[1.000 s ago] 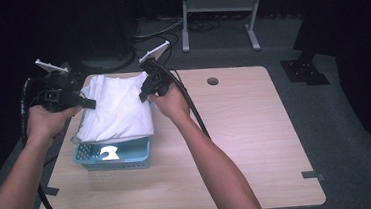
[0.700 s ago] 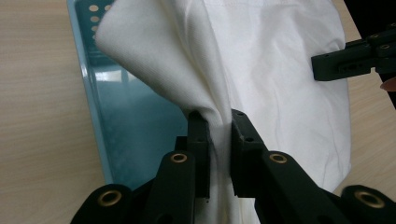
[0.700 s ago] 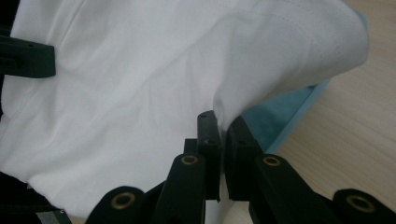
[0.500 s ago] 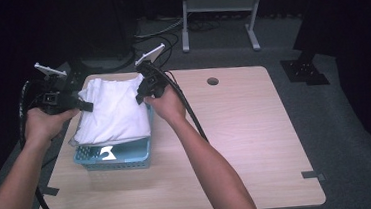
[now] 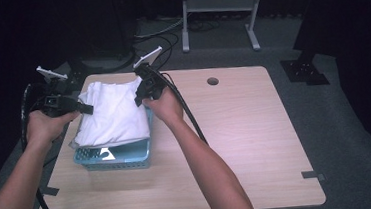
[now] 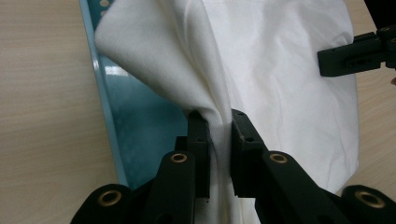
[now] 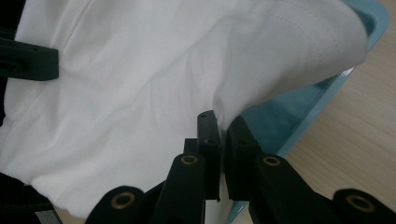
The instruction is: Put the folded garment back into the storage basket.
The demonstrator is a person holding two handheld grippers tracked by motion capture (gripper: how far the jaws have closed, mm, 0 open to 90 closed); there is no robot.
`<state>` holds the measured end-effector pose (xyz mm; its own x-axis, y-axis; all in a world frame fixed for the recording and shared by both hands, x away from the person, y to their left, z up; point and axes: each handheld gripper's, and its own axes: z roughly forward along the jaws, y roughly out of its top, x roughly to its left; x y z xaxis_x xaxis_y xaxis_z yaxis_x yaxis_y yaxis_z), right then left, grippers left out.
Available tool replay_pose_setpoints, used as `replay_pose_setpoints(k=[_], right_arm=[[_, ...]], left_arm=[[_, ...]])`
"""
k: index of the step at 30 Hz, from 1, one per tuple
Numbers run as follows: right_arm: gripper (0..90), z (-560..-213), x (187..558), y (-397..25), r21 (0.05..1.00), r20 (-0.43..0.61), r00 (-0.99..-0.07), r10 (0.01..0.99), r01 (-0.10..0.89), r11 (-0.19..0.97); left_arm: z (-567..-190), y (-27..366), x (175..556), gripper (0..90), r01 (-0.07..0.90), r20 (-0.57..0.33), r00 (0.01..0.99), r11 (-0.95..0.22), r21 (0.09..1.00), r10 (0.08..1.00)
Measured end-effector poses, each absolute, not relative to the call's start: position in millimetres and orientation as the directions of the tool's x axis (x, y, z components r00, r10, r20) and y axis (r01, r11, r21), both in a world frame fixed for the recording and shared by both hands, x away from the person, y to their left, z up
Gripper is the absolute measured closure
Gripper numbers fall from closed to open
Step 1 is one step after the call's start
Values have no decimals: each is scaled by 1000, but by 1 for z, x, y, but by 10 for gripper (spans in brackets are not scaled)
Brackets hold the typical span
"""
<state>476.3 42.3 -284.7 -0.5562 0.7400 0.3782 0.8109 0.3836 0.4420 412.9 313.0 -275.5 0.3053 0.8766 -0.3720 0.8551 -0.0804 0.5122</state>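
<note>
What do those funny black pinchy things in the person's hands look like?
Each gripper, left and right, is black, with two blocky jaws joined by bars on brass-coloured rivets. A pale three-cornered plate sits on top of each, and a thick black cable trails back from it. The person's forearms are bare, with no sleeves in sight.

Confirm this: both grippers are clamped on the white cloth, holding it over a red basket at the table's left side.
Not quite: the basket is light blue, not red, as the high view shows. The rest holds: the left gripper and the right gripper are each shut on a fold of the white cloth, holding it over the basket at the table's left side.
</note>
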Motion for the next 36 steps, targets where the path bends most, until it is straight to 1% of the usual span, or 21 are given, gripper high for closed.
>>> replay_pose_setpoints(k=[22,36], right_arm=[[865,-304,485,48,414,386,-551,740,820,395],[865,-313,487,47,403,398,-542,740,828,389]], left_arm=[[-296,316,420,809,869,-379,296,-82,488,877],[-302,311,423,809,872,-349,300,-106,479,888]])
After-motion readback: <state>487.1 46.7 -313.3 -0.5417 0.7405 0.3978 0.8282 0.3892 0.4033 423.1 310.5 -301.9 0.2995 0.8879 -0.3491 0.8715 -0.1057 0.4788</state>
